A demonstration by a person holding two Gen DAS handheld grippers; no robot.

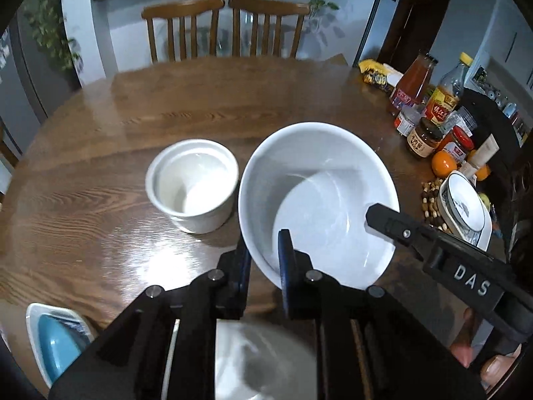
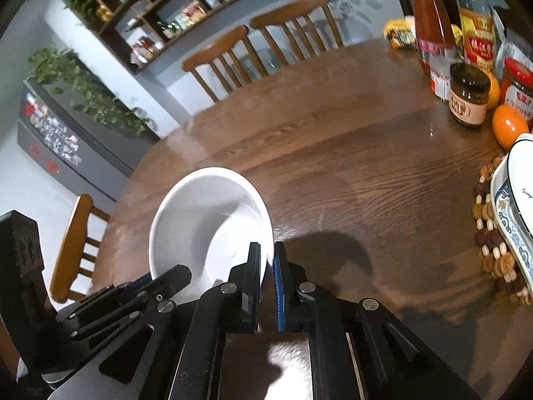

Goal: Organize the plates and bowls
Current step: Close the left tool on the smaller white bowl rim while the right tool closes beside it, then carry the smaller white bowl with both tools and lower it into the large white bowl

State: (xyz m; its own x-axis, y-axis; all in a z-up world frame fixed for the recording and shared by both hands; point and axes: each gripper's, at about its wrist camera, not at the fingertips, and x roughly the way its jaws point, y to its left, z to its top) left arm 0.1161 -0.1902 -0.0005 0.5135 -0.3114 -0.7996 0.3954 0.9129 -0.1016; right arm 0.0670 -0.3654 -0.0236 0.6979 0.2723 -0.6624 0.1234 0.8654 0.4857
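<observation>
Bowl [image 1: 316,200] pinched at rim by both claws: left claw [image 1: 265,260] clamped on near-left rim, right claw [image 2: 266,266] on right rim. Tilted above desk [image 1: 133,106], white crock [image 1: 193,185] just left.

Dim, bluish indoor light falls from above on the table [image 1: 200,100], whose glossy wood throws pale glare patches. The bowl [image 1: 316,180] shows motion blur on its inner wall and casts a dark shadow in the right wrist view. Fisheye distortion bends the chairs [image 1: 226,26]; black vignette fills the corners.
</observation>
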